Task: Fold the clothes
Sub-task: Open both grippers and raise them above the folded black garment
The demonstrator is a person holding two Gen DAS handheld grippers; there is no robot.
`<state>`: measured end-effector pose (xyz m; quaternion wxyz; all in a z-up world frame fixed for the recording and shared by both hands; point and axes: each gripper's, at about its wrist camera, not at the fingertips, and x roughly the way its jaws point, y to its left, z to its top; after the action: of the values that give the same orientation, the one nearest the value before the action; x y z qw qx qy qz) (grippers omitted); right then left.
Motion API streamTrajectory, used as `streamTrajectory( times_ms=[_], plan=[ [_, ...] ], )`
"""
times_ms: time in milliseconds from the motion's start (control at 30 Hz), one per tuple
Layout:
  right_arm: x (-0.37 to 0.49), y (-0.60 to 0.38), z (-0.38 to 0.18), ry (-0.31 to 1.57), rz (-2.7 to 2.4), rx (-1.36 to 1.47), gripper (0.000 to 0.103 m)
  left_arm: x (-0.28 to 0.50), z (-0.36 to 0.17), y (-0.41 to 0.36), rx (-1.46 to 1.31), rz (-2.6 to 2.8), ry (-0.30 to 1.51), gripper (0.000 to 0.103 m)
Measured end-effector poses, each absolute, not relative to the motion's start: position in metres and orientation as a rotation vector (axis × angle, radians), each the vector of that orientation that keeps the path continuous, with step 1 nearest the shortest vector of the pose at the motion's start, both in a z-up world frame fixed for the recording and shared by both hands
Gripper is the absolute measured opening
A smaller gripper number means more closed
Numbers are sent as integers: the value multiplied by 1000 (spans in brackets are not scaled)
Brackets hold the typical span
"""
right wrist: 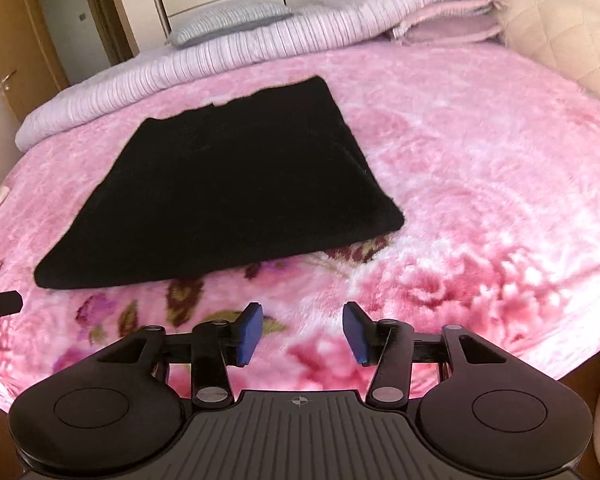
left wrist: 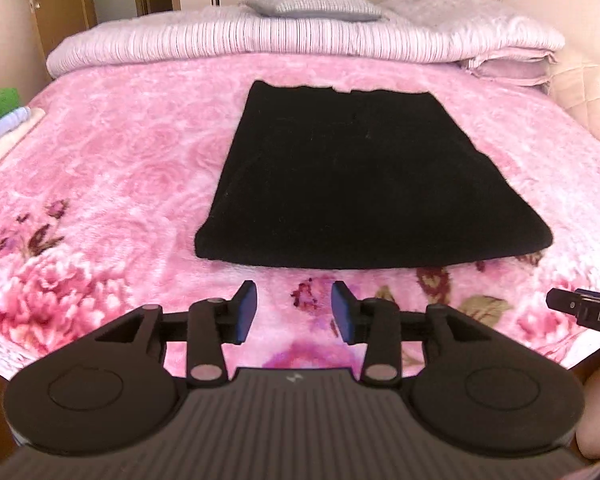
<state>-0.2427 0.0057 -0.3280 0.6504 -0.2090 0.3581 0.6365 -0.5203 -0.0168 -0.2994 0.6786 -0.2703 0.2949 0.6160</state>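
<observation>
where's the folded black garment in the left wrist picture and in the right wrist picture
Left wrist view: the black garment lies centre frame on the pink blanket, just right of middle.
Right wrist view: the black garment lies left of centre, skewed.
Shared landmark: the grey pillow beyond the garment's far edge.

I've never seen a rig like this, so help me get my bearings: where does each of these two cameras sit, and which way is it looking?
Left wrist view: sits on the left gripper, looking down across the pink bed at the folded black garment straight ahead; its open blue-padded fingers show, with the other gripper's tip at the right edge.
Right wrist view: sits on the right gripper, facing the same bed; the garment lies ahead to the left; its open fingers show.
Shared: bed, garment, pillows.
</observation>
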Motion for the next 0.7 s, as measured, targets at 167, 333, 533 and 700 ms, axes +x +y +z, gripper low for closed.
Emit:
streamTrajectory(
  times_ms=[167, 333, 533, 700],
  plan=[
    [-254, -20, -308, 759, 1442, -472, 51, -521, -292, -41, -574, 1392, 648, 37],
    [-270, -37, -300, 695, 1463, -479, 51, -524, -288, -57, -563, 1390, 627, 38],
    [-274, -53, -293, 662, 1472, -468, 51, -522, -286, -69, -539, 1386, 621, 38],
    [-280, -52, -295, 664, 1490, -478, 51, -524, -289, -66, -548, 1391, 623, 38]
  ],
)
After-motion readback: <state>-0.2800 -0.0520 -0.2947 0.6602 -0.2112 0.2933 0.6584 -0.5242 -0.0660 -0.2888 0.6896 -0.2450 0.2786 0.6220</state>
